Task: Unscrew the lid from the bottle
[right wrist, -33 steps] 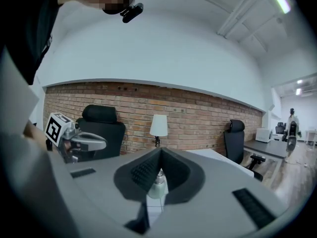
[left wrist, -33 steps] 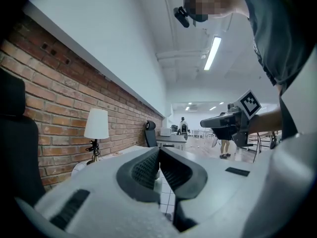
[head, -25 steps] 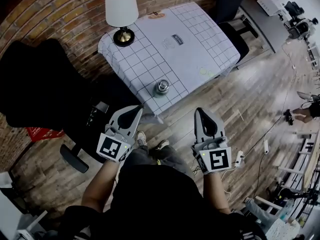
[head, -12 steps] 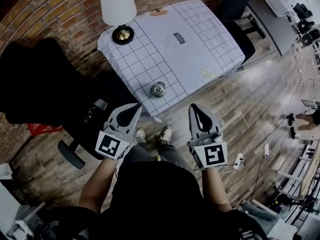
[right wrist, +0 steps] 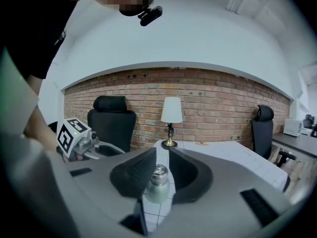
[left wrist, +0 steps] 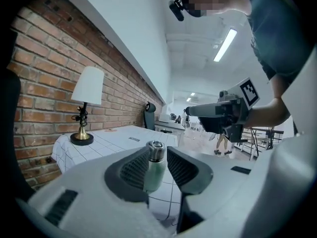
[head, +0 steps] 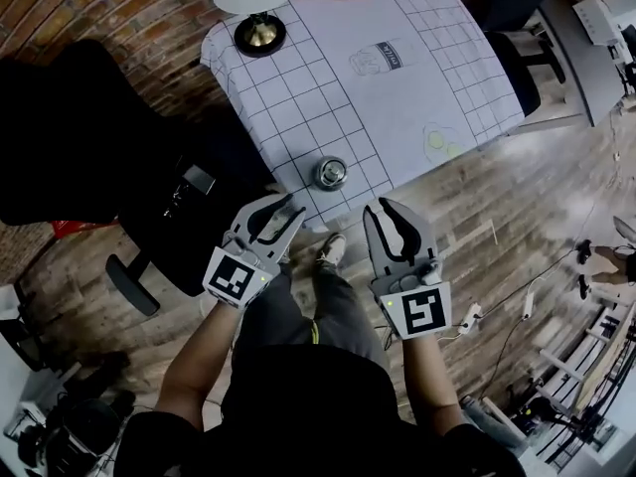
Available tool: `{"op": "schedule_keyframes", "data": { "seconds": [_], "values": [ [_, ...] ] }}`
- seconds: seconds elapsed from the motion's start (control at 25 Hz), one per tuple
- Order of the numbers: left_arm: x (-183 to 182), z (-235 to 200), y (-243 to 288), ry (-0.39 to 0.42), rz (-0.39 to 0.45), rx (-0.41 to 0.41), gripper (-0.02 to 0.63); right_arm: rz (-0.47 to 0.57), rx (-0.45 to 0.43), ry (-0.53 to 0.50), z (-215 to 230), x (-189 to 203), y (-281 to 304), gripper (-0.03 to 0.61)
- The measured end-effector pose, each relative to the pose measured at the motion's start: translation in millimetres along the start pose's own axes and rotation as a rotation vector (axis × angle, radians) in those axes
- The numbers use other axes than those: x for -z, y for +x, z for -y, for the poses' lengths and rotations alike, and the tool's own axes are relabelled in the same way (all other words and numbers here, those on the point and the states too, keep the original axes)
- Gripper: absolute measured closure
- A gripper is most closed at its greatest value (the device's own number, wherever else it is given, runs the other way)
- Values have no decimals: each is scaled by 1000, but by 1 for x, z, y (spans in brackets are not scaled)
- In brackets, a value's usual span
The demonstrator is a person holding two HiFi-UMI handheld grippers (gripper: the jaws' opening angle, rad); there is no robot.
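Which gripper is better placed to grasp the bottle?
Left, narrowly. The left gripper and right gripper are both short of the bottle; their jaws have just been opening, holding nothing. In the left gripper view it looks larger, so probably nearer.

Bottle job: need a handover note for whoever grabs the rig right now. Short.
Left gripper: jaws slightly apart, they have just been opening, nothing between them. It is short of the table.
Right gripper: the same. Its jaws have just been opening and are empty.
Bottle: upright on the checked cloth near the table's near edge, ahead of both grippers and in line with their jaws, untouched. Its metal lid is on.
Done: only the approach.
Left: hold the body with one gripper, probably take the lid with the other, and unscrew.
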State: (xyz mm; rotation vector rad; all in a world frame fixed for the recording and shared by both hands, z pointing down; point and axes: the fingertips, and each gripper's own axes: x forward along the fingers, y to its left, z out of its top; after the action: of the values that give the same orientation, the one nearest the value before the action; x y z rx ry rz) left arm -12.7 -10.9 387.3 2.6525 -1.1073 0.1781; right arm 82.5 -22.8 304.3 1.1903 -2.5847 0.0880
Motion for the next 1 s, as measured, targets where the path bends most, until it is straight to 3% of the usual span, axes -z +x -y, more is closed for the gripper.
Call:
{"op": "schedule_keyframes", "data": {
  "seconds": [0.32, 0.44, 0.84, 1.0],
  "values": [
    [49, -14, 49, -30, -39, 43, 350, -18, -37, 28, 13, 36, 34, 490],
    [60, -17, 71, 11, -45, 67, 278, -16, -70, 20, 13, 45, 42, 471],
    [70, -22, 108, 65, -17, 107, 235, -5, -197, -19, -6, 67, 68, 347],
    [66, -21, 115, 35, -9, 103, 229, -7, -224, -24, -10, 72, 81, 305]
  ]
}}
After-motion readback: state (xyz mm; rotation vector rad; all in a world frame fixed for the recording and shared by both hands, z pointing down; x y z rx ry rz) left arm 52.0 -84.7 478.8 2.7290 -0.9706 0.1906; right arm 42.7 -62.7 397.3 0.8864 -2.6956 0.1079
